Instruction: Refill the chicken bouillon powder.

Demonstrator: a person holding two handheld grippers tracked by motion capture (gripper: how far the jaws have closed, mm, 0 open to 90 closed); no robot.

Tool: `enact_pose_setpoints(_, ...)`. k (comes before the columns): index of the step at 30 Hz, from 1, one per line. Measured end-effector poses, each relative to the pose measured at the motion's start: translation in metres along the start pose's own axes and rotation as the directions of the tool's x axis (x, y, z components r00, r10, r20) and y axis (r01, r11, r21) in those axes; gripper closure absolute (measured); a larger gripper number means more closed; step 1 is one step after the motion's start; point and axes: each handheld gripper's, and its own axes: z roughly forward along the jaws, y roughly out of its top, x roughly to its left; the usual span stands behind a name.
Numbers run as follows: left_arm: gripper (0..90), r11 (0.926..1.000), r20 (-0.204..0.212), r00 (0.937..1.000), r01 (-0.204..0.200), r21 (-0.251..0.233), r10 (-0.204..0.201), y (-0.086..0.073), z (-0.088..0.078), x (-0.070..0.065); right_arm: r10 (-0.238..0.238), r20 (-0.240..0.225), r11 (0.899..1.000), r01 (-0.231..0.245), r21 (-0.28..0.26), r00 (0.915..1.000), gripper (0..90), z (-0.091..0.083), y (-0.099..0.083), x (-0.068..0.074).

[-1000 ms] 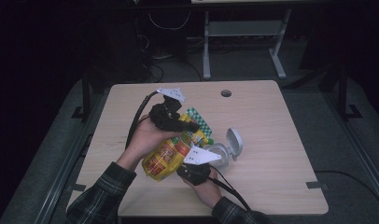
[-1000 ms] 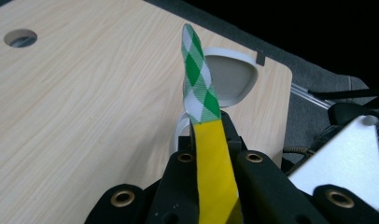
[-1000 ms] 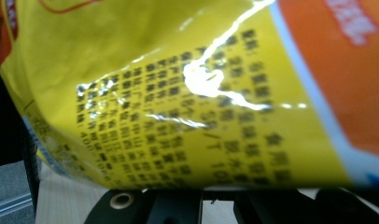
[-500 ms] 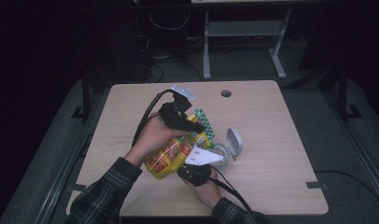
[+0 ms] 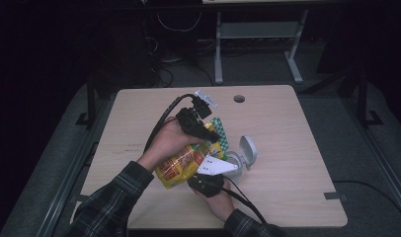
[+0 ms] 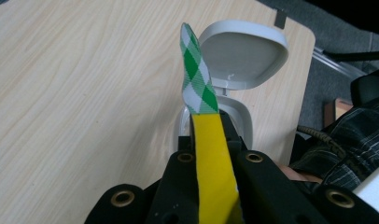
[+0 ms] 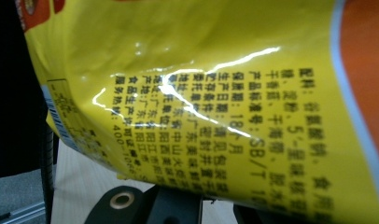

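High view: we've got a yellow snack bag [image 5: 181, 165] held up over the middle of the table [image 5: 287, 197], just left of a small grey container [image 5: 236, 163] with its flip lid [image 5: 248, 150] standing open. The left gripper [image 5: 208, 134] pinches the bag's top, while the right gripper [image 5: 213, 174] holds it from below.

Left gripper view: jaws clamped on the bag's flat yellow seal [image 6: 211, 158] at center bottom, with the green-and-white checked end [image 6: 194, 79] poking up. The rounded matte plastic lid [image 6: 246, 56] sits right behind it, upper center.

Right gripper view: glossy crinkly film [image 7: 215, 93] with printed text across the frame; jaws closed on its lower edge.

Our guess is the bag goes into the container, so we'd keep the seal straight and lower it slowly so the lid isn't knocked.
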Motion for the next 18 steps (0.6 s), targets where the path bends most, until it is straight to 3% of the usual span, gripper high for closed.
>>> enact_pose_setpoints(18,90.0,0.9966,-0.019,0.9997,0.014,0.081,-0.013,0.014,0.012,0.001,0.001,-0.005,1.0,-0.002,-0.031,1.0,90.0,-0.003,0.001,0.0)
